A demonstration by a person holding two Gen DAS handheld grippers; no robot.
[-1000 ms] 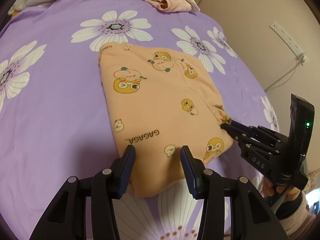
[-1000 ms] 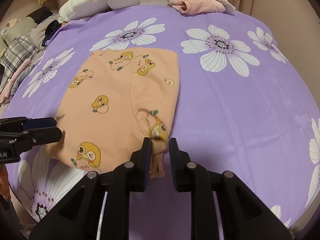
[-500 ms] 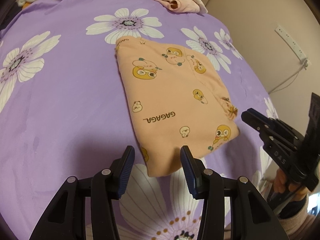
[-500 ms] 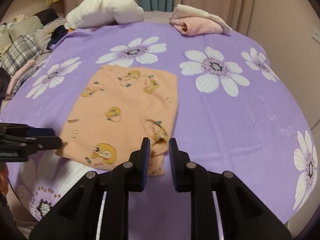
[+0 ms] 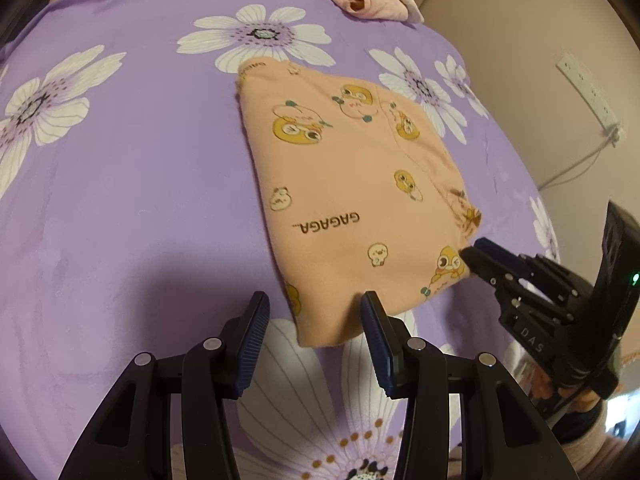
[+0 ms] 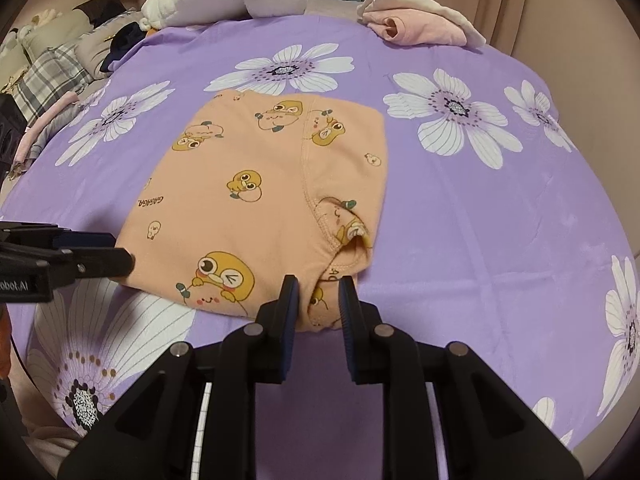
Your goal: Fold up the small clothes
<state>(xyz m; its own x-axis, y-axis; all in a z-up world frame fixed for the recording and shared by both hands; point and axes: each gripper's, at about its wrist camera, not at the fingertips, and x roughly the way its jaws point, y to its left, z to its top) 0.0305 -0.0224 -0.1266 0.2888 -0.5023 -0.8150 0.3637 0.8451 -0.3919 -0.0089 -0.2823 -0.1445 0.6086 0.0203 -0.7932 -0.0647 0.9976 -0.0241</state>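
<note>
1. Folded peach garment (image 5: 352, 200) with duck prints lying flat mid-frame on the purple flowered bedspread (image 5: 120, 160).
2. Left gripper (image 5: 314, 336), bottom centre of its own view: jaws about half open, straddling the garment's near corner, nothing pinched.
3. Right gripper (image 6: 318, 308), bottom centre of its view: narrow gap, garment's near edge between the pads, can't tell if actually clamped.
4. Folded pink clothes (image 6: 420, 28) way up top.

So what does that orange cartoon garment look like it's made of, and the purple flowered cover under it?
Orange garment: soft matte knit, probably cotton jersey; stitched seams and limp folded layers show, with printed cartoon ducks.
Purple cover: smooth matte fabric with slight wrinkles and printed white flowers; likely cotton or microfibre, hard to tell.
</note>
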